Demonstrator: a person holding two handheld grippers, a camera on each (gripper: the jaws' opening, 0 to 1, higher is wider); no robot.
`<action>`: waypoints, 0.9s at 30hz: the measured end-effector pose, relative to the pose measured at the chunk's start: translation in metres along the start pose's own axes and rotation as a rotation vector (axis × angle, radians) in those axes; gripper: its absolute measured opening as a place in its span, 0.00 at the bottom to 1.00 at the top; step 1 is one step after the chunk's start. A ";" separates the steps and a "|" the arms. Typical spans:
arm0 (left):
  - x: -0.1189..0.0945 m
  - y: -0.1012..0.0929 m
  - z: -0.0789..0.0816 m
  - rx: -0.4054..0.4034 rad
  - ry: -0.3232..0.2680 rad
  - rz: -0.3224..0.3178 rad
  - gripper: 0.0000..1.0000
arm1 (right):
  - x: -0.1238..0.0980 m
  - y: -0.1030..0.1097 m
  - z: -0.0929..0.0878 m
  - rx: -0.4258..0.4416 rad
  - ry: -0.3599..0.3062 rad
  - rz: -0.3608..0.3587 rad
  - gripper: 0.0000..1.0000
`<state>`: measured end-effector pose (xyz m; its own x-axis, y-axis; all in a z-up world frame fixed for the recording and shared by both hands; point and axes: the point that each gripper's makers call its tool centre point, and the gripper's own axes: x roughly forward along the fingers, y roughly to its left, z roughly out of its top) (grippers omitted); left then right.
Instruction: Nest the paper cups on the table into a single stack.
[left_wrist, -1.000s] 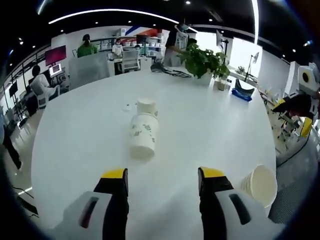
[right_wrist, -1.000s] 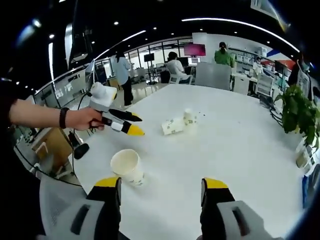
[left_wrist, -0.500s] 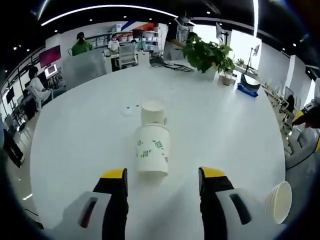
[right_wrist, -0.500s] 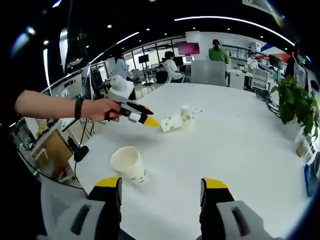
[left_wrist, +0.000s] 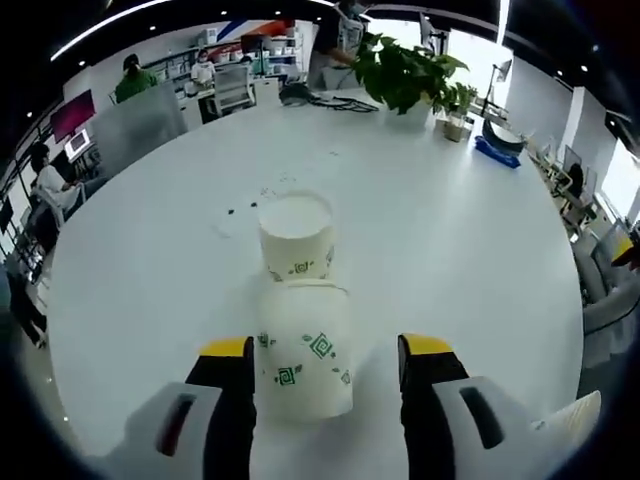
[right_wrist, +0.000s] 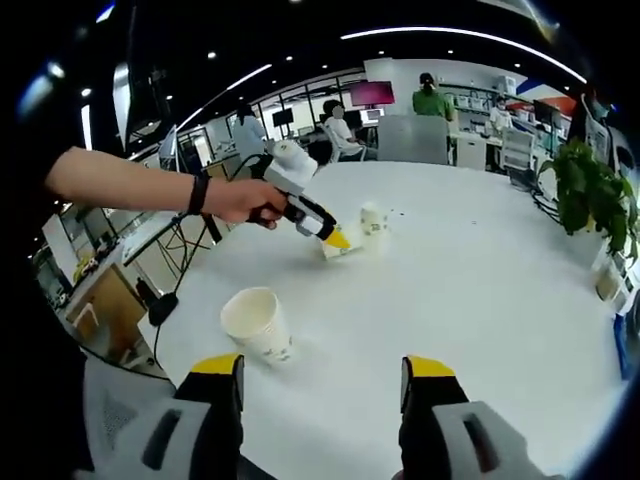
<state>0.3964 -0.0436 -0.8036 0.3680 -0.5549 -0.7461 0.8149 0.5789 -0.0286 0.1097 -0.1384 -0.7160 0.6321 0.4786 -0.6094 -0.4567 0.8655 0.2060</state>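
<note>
In the left gripper view, the left gripper (left_wrist: 325, 360) has its yellow-tipped jaws spread wide, one on each side of a paper cup lying on its side (left_wrist: 303, 350); whether either jaw touches the cup cannot be told. This tipped cup carries green printed marks and points its base end toward the camera. Just beyond it, touching or nearly touching its far end, an upright paper cup (left_wrist: 295, 235) stands on the white round table (left_wrist: 480, 230). A few small dark specks lie on the tabletop past the upright cup. At the far edge of the table stands a potted green plant (left_wrist: 405, 72). In the right gripper view, the right gripper (right_wrist: 325, 375) holds its jaws wide apart over bare tabletop, gripping nothing. A third paper cup (right_wrist: 257, 324) lies tilted on the table near the left jaw, its open mouth facing up and toward the camera, well apart from the other two cups. Farther off, the person's hand (right_wrist: 240, 199) holds the left gripper at the tipped cup. People sit and stand at desks in the background office.
</note>
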 end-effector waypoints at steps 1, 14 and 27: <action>0.004 0.005 -0.001 0.003 0.010 0.003 0.54 | 0.000 -0.001 0.000 0.002 -0.001 -0.001 0.63; 0.006 0.007 -0.023 0.010 0.081 0.008 0.39 | -0.010 -0.007 -0.018 0.048 0.013 -0.028 0.61; -0.024 0.009 -0.029 -0.007 0.052 0.024 0.34 | -0.004 -0.004 -0.012 0.044 0.001 -0.017 0.60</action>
<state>0.3822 -0.0081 -0.8054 0.3635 -0.5089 -0.7803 0.8027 0.5962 -0.0149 0.1009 -0.1459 -0.7237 0.6388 0.4637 -0.6139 -0.4177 0.8791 0.2294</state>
